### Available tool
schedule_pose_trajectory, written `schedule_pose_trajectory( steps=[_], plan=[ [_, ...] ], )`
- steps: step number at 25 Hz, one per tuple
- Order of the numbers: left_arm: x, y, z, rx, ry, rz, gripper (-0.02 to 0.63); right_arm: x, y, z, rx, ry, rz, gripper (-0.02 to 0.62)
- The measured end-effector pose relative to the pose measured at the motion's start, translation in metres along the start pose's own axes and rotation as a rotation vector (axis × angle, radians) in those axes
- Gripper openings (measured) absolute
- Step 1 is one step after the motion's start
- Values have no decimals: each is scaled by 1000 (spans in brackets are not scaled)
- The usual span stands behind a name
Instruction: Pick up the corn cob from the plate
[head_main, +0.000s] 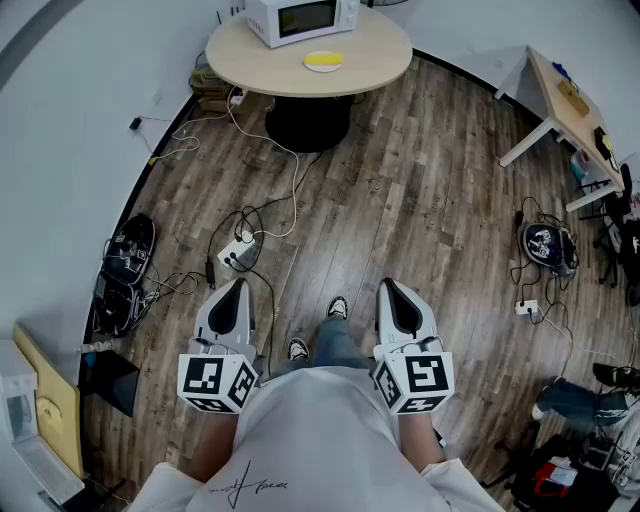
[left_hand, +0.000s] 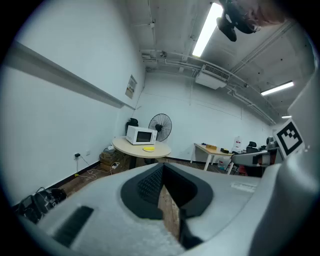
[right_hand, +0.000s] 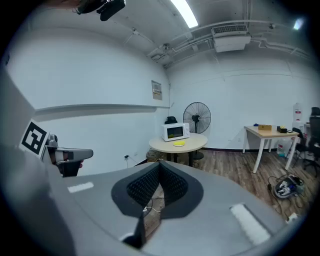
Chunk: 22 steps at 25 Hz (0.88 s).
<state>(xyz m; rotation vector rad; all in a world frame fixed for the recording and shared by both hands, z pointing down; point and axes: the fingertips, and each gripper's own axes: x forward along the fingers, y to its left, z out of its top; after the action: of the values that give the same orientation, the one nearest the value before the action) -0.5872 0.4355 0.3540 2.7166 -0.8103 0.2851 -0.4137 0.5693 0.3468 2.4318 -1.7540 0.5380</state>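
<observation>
Far ahead, a yellow plate (head_main: 323, 61) lies on the round wooden table (head_main: 375, 62) beside a white microwave (head_main: 300, 17); at this distance the corn cob cannot be told apart from the plate. The same plate (left_hand: 149, 148) shows small in the left gripper view, and the plate (right_hand: 179, 143) in the right gripper view. My left gripper (head_main: 236, 286) and right gripper (head_main: 392, 286) are held close to my body, pointing at the table, well short of it. Both have their jaws together with nothing between them: left gripper (left_hand: 162, 168), right gripper (right_hand: 159, 165).
Cables and a power strip (head_main: 238, 252) lie on the wood floor between me and the table. A black bag (head_main: 125, 258) sits by the left wall. A desk (head_main: 568, 98) and a helmet (head_main: 546, 245) are at the right. A fan (left_hand: 160, 125) stands behind the table.
</observation>
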Motion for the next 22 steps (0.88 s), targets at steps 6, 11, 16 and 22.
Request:
schedule_pose_trajectory(
  steps=[6, 11, 16, 22],
  plan=[
    [33, -14, 7, -15, 11, 23, -9, 19, -31, 8, 34, 11, 15, -3],
    [66, -22, 14, 18, 15, 57, -9, 42, -56, 17, 95, -12, 79, -3],
    [104, -37, 18, 43, 25, 58, -9, 58, -65, 35, 35, -85, 212, 8],
    [149, -56, 17, 73, 45, 32, -9, 87, -99, 43, 19, -86, 203, 8]
  ],
)
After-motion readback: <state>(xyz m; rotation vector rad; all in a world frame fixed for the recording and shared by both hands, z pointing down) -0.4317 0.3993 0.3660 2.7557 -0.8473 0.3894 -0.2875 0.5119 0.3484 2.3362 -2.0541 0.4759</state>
